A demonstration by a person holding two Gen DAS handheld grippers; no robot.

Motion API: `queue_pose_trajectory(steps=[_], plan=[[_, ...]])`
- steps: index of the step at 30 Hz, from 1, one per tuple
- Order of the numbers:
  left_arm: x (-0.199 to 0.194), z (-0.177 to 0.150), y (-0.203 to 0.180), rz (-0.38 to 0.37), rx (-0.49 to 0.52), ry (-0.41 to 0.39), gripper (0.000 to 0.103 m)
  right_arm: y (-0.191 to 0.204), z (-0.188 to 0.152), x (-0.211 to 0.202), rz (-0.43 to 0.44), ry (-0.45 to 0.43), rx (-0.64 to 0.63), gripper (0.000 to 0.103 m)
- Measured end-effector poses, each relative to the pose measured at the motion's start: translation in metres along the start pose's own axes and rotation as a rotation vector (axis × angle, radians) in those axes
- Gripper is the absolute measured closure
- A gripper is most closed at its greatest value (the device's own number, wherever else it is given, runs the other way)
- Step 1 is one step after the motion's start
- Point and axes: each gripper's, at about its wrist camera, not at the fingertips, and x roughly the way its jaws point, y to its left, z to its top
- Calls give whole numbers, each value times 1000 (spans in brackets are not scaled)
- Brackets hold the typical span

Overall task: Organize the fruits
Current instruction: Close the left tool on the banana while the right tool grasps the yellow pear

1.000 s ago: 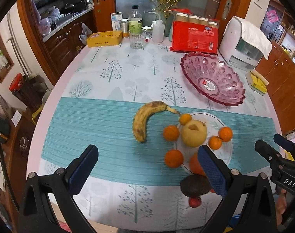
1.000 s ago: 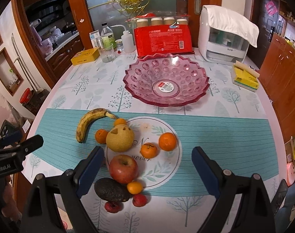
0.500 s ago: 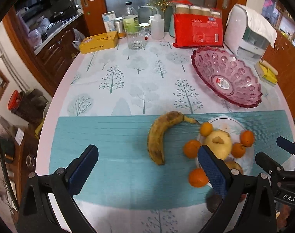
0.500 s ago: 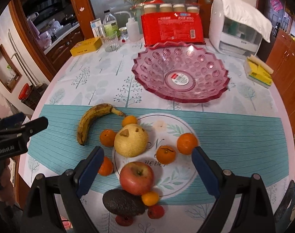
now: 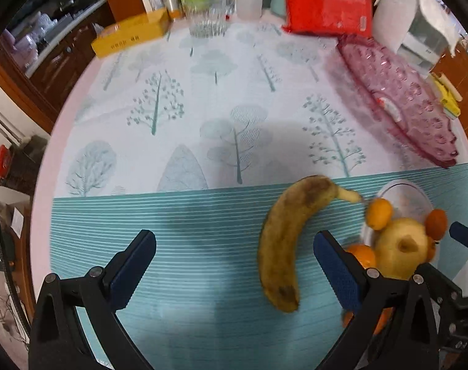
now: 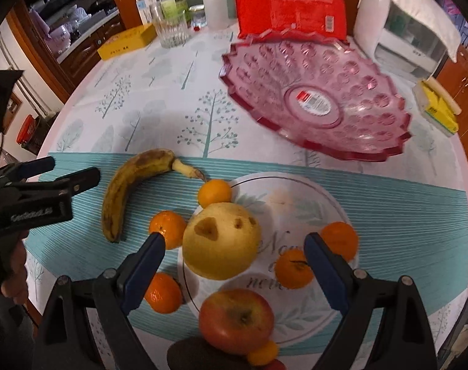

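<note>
The banana (image 5: 284,240) lies flat on the teal band of the surface (image 5: 203,117), its stem pointing at a small orange (image 5: 378,214) on the rim of the white plate (image 6: 314,194). We take it to be our first target: it sits apart from the heap, so it can be lifted without disturbing anything. Our left gripper (image 5: 234,265) hangs low over it, jaws spread wide and holding nothing, with the fruit's lower half between the pads but nearer the right-hand one; a small shift to the right should centre it.

The yellow pear (image 6: 221,240) rests on the plate's left edge, with mandarins (image 6: 169,228) around it, an apple (image 6: 237,320) below, and a dark avocado (image 6: 190,354) at the bottom edge of the right wrist view. Our right gripper (image 6: 234,271) hovers over the pear, also fully open and empty, its pads straddling the pear, probably because the pear is the biggest piece.

Beyond the plate stands the empty pink glass bowl (image 6: 384,151), most likely where the fruit belongs; nothing has reached it yet. Behind it we see a red packet (image 6: 292,9) and a drinking glass (image 6: 172,30).
</note>
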Motion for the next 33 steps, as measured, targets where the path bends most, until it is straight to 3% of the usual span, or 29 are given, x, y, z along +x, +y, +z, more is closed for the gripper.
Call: queue_pose_trajectory(steps=[7,19,23,28,29,33], plan=[[36,3,4,-27,5,64,1,4,0,26,18,49,23,11],[52,4,-16,-80,68,83,7,-3,0,47,42,91,69,11],[59,2,-25,-97,76,108,20,-8,1,51,82,98,101,16],[62,2,-33,-90,88,107,28,-13,-1,51,116,103,110,24],[61,3,-35,-91,94,106,32,-14,-2,51,121,106,111,30],[57,3,-42,-99,115,102,53,-19,-5,51,156,108,121,32]])
